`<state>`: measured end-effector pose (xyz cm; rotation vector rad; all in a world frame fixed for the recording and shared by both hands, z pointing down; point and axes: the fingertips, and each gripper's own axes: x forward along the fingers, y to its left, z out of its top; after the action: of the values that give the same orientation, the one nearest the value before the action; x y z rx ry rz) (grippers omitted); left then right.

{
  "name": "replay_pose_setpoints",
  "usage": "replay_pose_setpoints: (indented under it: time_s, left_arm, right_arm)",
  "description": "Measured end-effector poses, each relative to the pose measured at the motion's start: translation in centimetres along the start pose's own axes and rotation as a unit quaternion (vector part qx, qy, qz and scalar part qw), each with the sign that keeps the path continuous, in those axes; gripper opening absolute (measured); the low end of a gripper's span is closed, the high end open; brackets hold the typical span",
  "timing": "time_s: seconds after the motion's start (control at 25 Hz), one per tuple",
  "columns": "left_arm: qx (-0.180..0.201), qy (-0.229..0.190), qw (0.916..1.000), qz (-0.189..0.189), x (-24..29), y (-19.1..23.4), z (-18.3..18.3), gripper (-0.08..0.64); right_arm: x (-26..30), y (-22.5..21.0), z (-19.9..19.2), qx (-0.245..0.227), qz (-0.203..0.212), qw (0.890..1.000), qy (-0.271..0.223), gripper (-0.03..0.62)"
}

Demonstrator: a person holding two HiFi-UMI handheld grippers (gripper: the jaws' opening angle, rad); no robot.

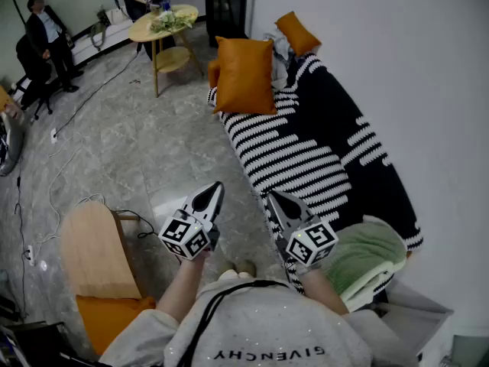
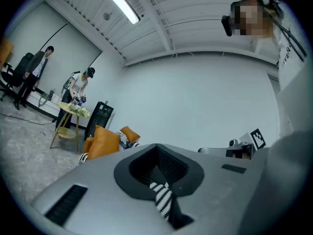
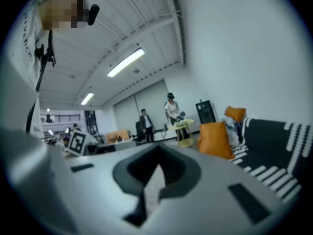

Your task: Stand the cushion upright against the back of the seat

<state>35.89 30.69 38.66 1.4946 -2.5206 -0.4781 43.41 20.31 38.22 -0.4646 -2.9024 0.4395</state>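
A large orange cushion [image 1: 244, 75] stands tilted at the far end of a sofa [image 1: 306, 151] with a black-and-white striped cover. It also shows in the left gripper view [image 2: 103, 141] and the right gripper view [image 3: 215, 139]. A smaller orange cushion [image 1: 296, 33] leans near the wall behind it. My left gripper [image 1: 214, 192] and right gripper [image 1: 275, 199] are held side by side close to the person's body, at the sofa's near end and far from both cushions. Both are shut with nothing between their jaws.
A green blanket [image 1: 367, 254] lies on the sofa's near end. A round wooden table [image 1: 162, 23] stands beyond the sofa, with people [image 1: 47, 33] near it. A wooden chair [image 1: 92, 251] with an orange pad is at lower left. Cables [image 1: 53, 182] trail over the floor.
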Motion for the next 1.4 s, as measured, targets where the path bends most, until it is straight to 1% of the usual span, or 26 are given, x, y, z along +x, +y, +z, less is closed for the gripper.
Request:
replay_pose_setpoints:
  time_s: [0.2, 0.48, 0.72, 1.0, 1.16, 1.4]
  left_arm:
    - [0.004, -0.007, 0.9999, 0.005, 0.4, 1.0, 0.8, 0.024]
    - [0.002, -0.003, 0.9998, 0.018, 0.2, 1.9, 0.4, 0.025]
    - [0.003, -0.004, 0.9996, 0.027, 1.0, 2.0, 0.1, 0.025]
    - [0.001, -0.008, 0.9989, 0.046, 1.6, 2.1, 0.1, 0.025]
    - [0.006, -0.011, 0.9982, 0.059, 1.5, 2.4, 0.1, 0.023]
    - [0.003, -0.014, 0.9966, 0.081, 1.9, 4.6, 0.2, 0.025]
  right_arm:
    - [1.1, -0.3, 0.2, -0.007, -0.003, 1.000, 0.002, 0.017]
    - [2.1, 0.1, -0.5, -0.006, 0.003, 1.000, 0.011, 0.017]
    - [2.2, -0.7, -1.0, -0.003, 0.010, 1.000, 0.018, 0.017]
    - [2.5, -1.7, -0.3, 0.000, 0.023, 1.000, 0.004, 0.017]
    - [2.9, -2.1, -0.2, 0.002, 0.032, 0.999, -0.001, 0.017]
    - [4.7, -3.2, -0.2, 0.003, 0.040, 0.999, 0.007, 0.017]
